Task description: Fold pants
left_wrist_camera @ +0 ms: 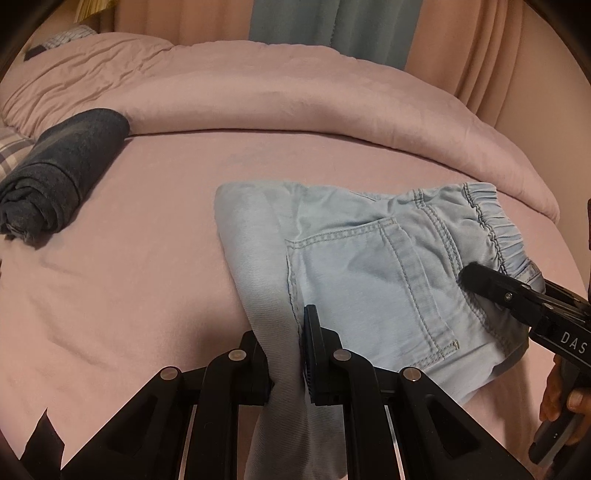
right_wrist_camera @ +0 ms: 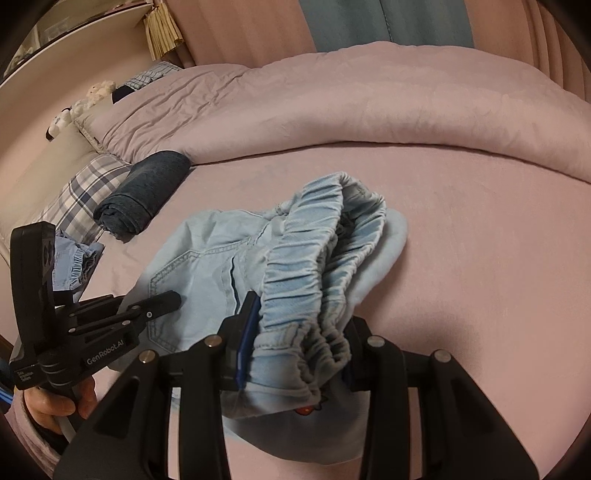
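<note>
This is a bedroom in a home. A wide bed (left_wrist_camera: pixel 147 277) with a pink sheet fills most of both views, and a thick pink duvet (right_wrist_camera: pixel 332 107) lies pushed back across it. A checked pillow (right_wrist_camera: pixel 79 195) and small soft toys (right_wrist_camera: pixel 79 107) lie at its head. Pink and blue curtains (left_wrist_camera: pixel 332 26) hang behind, and a rolled dark garment (left_wrist_camera: pixel 62 177) rests on the sheet.

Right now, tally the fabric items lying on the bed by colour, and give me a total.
Light blue: 2, the pants and a ruffled garment beside the plaid pillow
Dark blue-grey: 1, the rolled garment
Plaid: 1, the plaid pillow
Pink: 1, the duvet bunched at the far side
Total: 5
</note>
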A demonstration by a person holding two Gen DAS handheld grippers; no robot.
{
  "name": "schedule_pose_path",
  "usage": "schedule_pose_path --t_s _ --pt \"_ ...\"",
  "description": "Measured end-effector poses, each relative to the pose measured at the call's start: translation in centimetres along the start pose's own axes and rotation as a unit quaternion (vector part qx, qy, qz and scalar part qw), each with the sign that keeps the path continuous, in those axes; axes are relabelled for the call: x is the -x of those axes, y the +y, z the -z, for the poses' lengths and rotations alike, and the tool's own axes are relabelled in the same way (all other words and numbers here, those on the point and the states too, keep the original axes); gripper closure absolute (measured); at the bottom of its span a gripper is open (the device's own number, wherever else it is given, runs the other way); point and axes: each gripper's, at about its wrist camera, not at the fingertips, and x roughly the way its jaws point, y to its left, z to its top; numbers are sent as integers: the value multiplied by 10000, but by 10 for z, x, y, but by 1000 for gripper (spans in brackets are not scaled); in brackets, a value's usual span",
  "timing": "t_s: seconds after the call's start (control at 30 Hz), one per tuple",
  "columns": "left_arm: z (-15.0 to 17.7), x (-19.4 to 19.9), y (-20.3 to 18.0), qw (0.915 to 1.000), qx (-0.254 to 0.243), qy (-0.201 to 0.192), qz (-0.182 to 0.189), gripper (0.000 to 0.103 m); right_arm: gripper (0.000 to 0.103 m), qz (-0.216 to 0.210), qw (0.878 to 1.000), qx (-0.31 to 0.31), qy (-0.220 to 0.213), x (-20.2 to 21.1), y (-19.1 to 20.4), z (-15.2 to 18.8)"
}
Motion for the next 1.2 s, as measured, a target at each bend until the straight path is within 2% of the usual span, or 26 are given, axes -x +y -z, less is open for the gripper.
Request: schedule_pose_path --t_s 0.27,0.4,0.67,1.0,1.2 --pt "-1 -6 7 9998 142 129 89 89 60 181 9995 -64 263 -14 -6 3" --pt "0 -11 13 9990 316 310 -15 59 50 260 9987 -180 406 -18 -13 6" --pt "1 -13 15 9991 322 277 -59 54 38 537 9975 -155 443 -19 -14 9" --pt "0 -15 22 9975 436 404 -386 24 20 991 9936 31 545 -22 -10 3" --pt "1 -9 18 9966 342 364 -649 20 18 1353 9897 194 436 -18 -2 0"
